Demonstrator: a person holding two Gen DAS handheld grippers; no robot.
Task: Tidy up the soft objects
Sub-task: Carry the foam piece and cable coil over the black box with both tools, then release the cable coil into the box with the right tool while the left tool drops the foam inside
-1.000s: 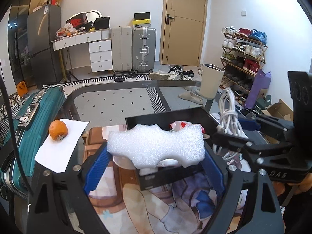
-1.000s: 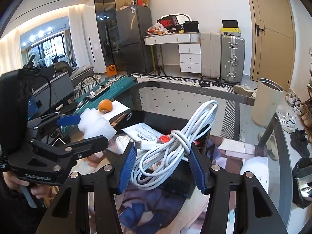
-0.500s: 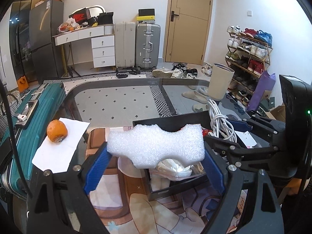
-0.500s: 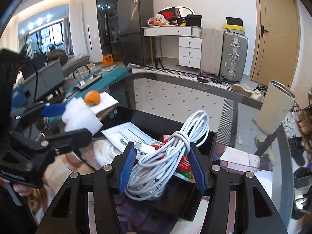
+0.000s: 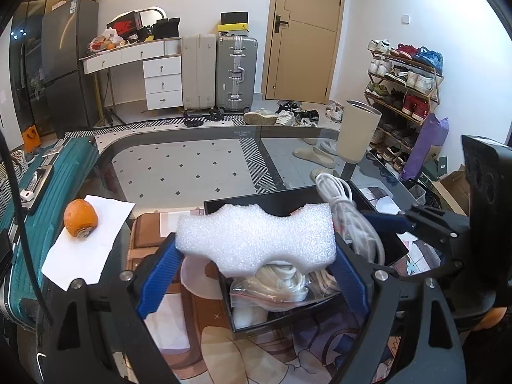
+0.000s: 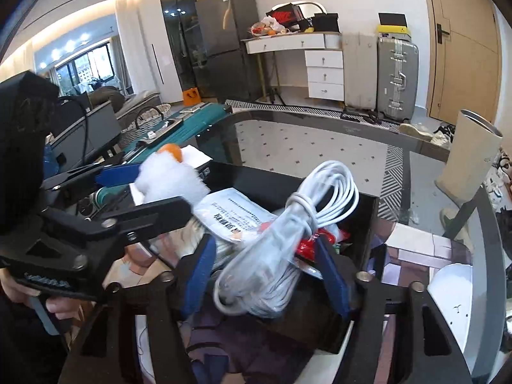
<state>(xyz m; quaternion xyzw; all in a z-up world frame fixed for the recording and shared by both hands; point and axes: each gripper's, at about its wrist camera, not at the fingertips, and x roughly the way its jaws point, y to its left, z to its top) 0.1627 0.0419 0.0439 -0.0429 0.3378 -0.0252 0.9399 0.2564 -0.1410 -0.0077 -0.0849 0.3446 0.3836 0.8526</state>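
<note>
My left gripper (image 5: 254,256) is shut on a white foam block (image 5: 256,235) and holds it over the near left part of a black box (image 5: 256,200). In the right wrist view the foam block (image 6: 169,177) shows at the left, above the box (image 6: 368,204). My right gripper (image 6: 265,270) is shut on a coiled white cable (image 6: 288,233) and holds it above the box's right side; the cable also shows in the left wrist view (image 5: 352,211). The box holds a bag of pale cords (image 5: 272,288), a printed white packet (image 6: 236,214) and a red packet (image 6: 307,241).
The box stands on a printed mat (image 5: 256,358) on a glass table (image 5: 192,163). An orange (image 5: 80,217) lies on white paper (image 5: 86,246) at the left. A teal suitcase (image 5: 38,198) lies beside the table's left edge. A white plate (image 6: 451,288) is at the right.
Both grippers have risen and drawn back a little over the box. The cable has tilted and hangs lower between the right fingers. Both grips hold.
</note>
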